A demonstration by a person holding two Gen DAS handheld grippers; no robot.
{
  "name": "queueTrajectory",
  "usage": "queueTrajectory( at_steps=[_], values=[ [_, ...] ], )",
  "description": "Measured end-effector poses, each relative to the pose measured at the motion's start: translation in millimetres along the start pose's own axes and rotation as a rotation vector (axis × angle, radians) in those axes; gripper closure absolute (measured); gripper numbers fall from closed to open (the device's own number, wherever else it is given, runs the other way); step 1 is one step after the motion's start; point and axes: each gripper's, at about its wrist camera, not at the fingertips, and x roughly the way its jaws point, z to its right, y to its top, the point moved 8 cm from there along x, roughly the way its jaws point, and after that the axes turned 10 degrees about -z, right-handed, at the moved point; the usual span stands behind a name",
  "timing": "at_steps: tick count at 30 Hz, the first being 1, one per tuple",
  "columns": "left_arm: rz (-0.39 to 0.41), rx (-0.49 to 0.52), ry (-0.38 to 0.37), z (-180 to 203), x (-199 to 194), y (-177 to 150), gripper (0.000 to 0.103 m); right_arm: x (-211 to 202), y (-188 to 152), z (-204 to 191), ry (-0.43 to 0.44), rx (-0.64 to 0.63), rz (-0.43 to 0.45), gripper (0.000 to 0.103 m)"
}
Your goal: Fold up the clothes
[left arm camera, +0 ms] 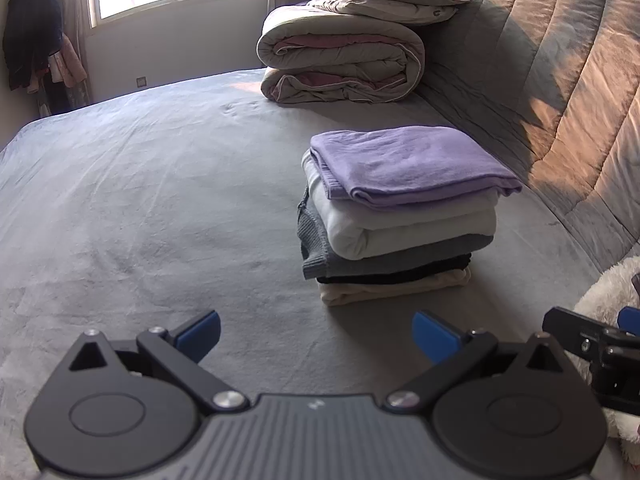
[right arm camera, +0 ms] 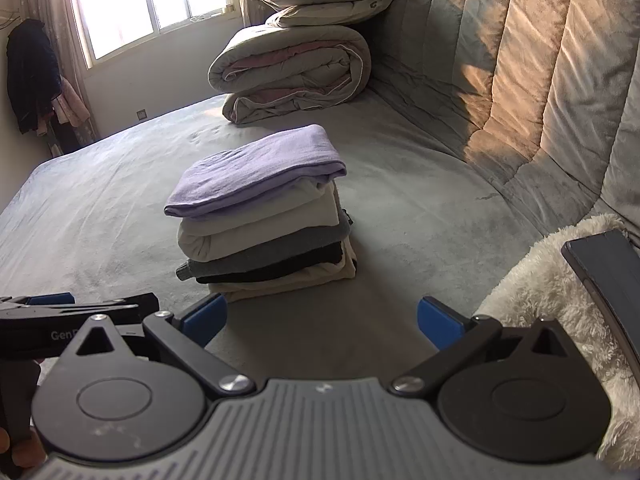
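Left wrist: five folded garments (left arm camera: 400,208) stacked; both claws spread

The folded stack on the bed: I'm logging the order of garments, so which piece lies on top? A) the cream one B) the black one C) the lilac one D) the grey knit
C: the lilac garment lies on top of the folded stack, above a white piece, then the grey knit, the black one and the cream one at the bottom; both views show this order.
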Motion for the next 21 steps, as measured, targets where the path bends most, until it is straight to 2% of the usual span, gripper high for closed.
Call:
queueTrajectory(
  at_steps=[21],
  values=[
    [-0.012, 0.0, -0.007, 4.3, -0.9, -1.8, 0.001, -0.2, -2.3, 0.5, -0.007, -0.006, -0.008, 0.0]
  ],
)
